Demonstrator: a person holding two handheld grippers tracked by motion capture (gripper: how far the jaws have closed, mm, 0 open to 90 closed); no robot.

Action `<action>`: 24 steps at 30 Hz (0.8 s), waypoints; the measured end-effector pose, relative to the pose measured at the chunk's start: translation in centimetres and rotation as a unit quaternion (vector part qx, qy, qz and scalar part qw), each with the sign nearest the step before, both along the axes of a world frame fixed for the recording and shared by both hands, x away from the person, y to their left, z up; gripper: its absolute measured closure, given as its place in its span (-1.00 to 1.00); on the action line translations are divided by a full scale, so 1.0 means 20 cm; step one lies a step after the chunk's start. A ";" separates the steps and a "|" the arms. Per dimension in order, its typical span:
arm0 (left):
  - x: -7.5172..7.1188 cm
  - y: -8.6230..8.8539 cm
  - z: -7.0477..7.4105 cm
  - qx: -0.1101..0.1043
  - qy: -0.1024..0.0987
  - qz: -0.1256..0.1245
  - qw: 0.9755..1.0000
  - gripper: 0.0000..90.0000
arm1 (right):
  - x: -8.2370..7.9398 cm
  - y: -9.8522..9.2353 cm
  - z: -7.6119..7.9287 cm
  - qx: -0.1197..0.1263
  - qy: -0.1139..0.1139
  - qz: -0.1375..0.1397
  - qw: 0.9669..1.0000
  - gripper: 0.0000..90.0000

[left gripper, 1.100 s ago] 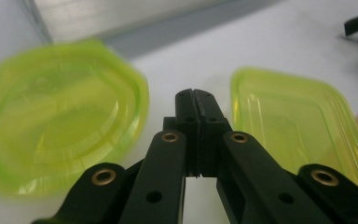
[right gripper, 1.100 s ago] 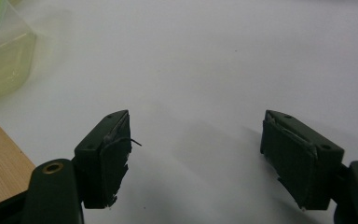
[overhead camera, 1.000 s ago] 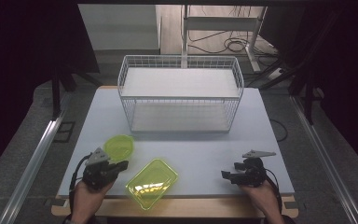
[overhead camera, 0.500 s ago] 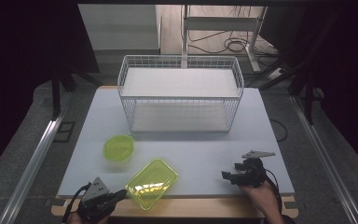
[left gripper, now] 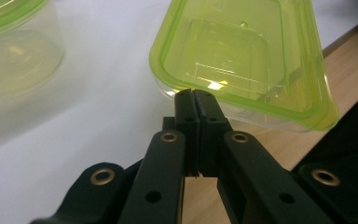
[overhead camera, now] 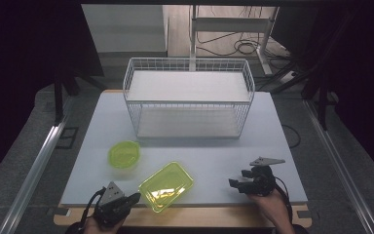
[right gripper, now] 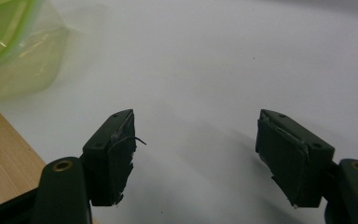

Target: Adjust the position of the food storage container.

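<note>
The round green-lidded clear plastic tub (overhead camera: 123,155) sat free on the white table (overhead camera: 292,146); the left gripper (overhead camera: 126,201), jaws pressed together, had drawn back beside the rectangular green plastic container (overhead camera: 166,186), likely next. The right gripper (overhead camera: 235,184), spread and empty, had just narrowed.

Two green containers, one rectangular (overhead camera: 166,185) and one round (overhead camera: 123,154); one white wire basket (overhead camera: 189,100); two claws (left (overhead camera: 135,197), right (overhead camera: 234,184)).

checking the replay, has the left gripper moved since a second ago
Yes. The left gripper has drawn back from beside the round container toward the table's near edge; the container stayed put.
</note>
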State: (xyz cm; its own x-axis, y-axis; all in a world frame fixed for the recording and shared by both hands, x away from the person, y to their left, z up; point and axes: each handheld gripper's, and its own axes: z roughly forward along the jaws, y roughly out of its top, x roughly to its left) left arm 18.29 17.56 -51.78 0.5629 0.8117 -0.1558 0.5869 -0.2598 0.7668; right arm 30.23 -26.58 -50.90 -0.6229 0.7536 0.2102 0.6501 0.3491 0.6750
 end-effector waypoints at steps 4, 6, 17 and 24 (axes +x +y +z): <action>0.05 -0.03 0.00 -0.001 0.001 0.000 1.000 0.97 | 0.00 0.01 0.01 0.001 -0.002 0.006 1.000 -0.31; 0.08 -0.04 0.00 -0.008 0.002 -0.001 1.000 0.97 | 0.00 0.01 0.01 0.000 -0.002 0.007 1.000 -0.29; 0.28 -0.16 0.00 0.000 0.006 -0.028 1.000 0.95 | 0.00 0.01 0.01 0.001 0.001 0.010 1.000 -0.22; 0.35 -0.25 0.00 -0.003 0.006 -0.047 0.999 0.94 | 0.00 0.00 0.01 0.003 0.000 0.008 1.000 -0.22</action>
State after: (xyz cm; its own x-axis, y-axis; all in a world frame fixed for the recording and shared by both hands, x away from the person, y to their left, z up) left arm 25.21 12.63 -51.77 0.6341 0.7548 -0.1677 0.5692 -0.3089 0.7620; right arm 30.25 -26.63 -50.76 -0.6342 0.7427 0.2149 0.6446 0.3544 0.6774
